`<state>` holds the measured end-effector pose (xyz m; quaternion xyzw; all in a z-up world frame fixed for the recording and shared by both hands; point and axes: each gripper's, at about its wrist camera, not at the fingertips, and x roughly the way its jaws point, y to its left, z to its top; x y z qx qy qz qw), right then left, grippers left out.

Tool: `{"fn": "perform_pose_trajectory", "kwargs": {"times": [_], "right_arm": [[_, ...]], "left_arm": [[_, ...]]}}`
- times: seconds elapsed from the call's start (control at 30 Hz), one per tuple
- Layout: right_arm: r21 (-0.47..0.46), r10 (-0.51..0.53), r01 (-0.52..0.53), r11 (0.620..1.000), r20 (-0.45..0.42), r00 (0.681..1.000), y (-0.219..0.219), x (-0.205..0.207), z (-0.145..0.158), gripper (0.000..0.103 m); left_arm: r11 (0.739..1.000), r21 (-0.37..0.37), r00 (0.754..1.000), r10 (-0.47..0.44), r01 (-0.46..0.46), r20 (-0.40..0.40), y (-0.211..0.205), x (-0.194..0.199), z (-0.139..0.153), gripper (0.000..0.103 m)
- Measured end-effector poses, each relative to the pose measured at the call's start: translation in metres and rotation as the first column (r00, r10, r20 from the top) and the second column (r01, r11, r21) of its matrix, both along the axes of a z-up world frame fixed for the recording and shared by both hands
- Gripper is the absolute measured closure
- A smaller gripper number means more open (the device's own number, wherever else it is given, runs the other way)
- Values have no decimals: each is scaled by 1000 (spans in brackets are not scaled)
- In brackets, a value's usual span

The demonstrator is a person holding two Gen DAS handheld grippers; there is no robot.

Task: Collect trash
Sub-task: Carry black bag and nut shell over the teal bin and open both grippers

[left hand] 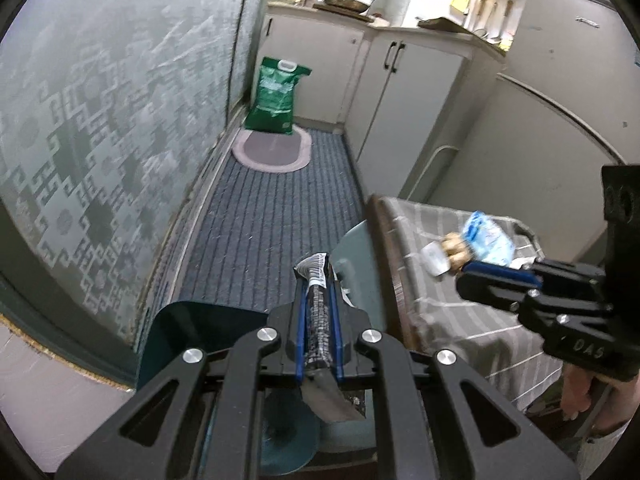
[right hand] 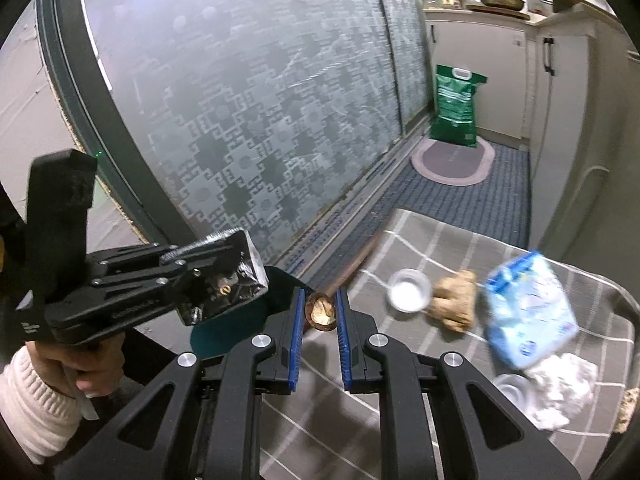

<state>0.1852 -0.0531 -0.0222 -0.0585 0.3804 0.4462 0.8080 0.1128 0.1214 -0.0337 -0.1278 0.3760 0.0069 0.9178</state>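
Reaching level past the bench (right hand: 400, 420) edge, the left gripper (left hand: 319, 280) clamps a crumpled silver-black foil wrapper (left hand: 317, 320); right gripper (right hand: 318, 312) jaws grasp a brown nutshell half (right hand: 320, 312) at the rim.

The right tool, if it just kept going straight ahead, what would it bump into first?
The right tool already grips a brown nut shell. Straight ahead probably comes the table's wooden edge, then the patterned glass door; depth is unclear.
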Motion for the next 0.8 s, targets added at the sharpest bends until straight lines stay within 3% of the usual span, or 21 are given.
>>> {"fn": "perform_pose_trajectory", "kwargs": {"times": [0.13,0.2,0.23,0.33,0.8], "right_arm": [[3,28,-28,1000,-6,1000,20,-3,-1,88],[7,47,-46,999,-8,999,31,-5,-1,88],[7,54,-54,999,-8,999,35,-7,-1,88],[6,76,-76,997,-9,997,48,-10,-2,88],[-75,150,-152,986,-32,988,107,-25,-25,88]], "left_arm": [[1000,11,999,17,-17,-46,13,-3,-10,89],[1000,6,997,20,-19,-78,21,-3,-16,84],[1000,10,995,26,-25,-91,25,-4,-19,76],[999,26,995,39,-37,-95,33,-10,-21,73],[996,64,996,66,-62,-55,67,-37,-11,79]]}}
